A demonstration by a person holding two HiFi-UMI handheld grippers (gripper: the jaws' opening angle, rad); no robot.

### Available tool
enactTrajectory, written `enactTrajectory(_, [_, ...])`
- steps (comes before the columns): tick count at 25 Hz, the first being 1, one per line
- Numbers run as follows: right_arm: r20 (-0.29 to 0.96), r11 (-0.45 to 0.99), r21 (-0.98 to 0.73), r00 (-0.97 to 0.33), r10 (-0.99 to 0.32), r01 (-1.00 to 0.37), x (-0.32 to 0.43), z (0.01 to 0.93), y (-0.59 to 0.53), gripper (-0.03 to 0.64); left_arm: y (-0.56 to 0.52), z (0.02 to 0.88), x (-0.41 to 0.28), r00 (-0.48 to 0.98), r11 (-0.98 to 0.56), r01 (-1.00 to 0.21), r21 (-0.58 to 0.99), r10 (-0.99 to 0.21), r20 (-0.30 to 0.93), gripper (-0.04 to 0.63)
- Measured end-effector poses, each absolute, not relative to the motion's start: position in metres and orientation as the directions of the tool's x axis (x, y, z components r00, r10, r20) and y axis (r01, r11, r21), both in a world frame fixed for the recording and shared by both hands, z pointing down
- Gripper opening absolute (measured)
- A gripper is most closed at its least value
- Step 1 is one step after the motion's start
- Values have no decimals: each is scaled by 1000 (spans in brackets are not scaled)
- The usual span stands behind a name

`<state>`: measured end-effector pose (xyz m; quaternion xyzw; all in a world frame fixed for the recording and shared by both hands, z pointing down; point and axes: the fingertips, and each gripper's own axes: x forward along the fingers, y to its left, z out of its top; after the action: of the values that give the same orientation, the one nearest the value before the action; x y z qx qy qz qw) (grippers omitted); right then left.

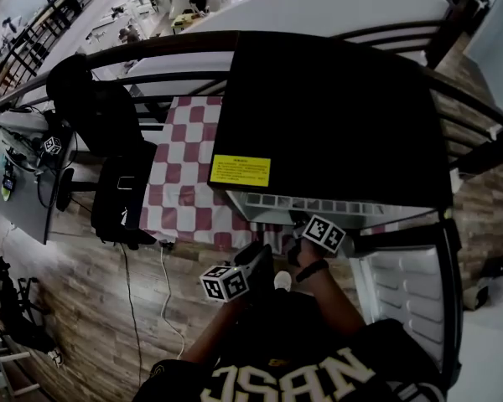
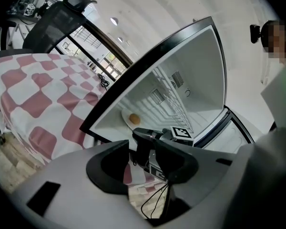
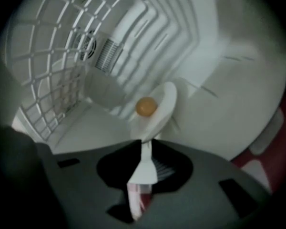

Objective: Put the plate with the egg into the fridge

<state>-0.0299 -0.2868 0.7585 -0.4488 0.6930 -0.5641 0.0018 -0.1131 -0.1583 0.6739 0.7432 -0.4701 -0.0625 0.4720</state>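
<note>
The right gripper (image 3: pixel 144 149) had its jaws drawn narrow on the near rim of the white plate (image 3: pixel 163 109), gripping it. The egg (image 3: pixel 146 107) sat on the plate, which was inside the open fridge (image 3: pixel 219 56), near a wire shelf (image 3: pixel 43 70) (whether the plate rested on the compartment floor could not be told). The left gripper (image 2: pixel 142 159), jaws apart and empty, was outside the fridge, by a checked tablecloth (image 2: pixel 33 94).

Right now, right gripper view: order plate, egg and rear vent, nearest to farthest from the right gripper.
1. plate, rim held by the right gripper
2. egg, on the plate, just beyond
3. rear vent, far back, upper left
</note>
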Motion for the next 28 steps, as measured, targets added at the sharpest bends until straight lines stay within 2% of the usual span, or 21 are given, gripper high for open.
enactTrajectory(3, [624,91,-621,-562,-542,-778,-27,761,-280,72,-155,675,-113,543,-105,-652,751,-755,367,189])
enactTrajectory(5, [687,193,-499,-521,-507,-845,-22,760,-272,129,-156,677,-115,528,-102,-685,721,-752,395,189])
enactTrajectory(7, [724,280,-390,-480,-494,-877,-15,755,-262,175,-159,675,-118,510,-117,-724,680,-754,414,189])
enactTrajectory(9, [718,341,-328,-467,-516,-881,-8,745,-250,176,-164,667,-119,495,-156,-766,624,-763,416,189])
enactTrajectory(12, [661,429,-227,-462,-592,-875,2,713,-234,175,-173,644,-121,462,-244,-836,491,-795,393,187])
enactTrajectory(15, [550,513,-105,-479,-684,-852,7,660,-222,163,-180,613,-119,426,-312,-888,337,-836,346,162])
enactTrajectory(17, [466,536,-72,-503,-728,-841,9,623,-214,94,-182,590,-115,419,-345,-899,269,-857,300,134])
enactTrajectory(18, [426,540,-69,-515,-744,-839,11,606,-210,66,-183,579,-111,419,-357,-900,249,-865,277,117])
enactTrajectory(21, [313,554,-70,-546,-778,-830,13,559,-197,38,-182,554,-100,418,-376,-903,206,-880,226,56])
enactTrajectory(28, [185,536,-47,-535,-824,-843,22,497,-181,21,-175,505,-71,457,-434,-885,171,-880,128,21])
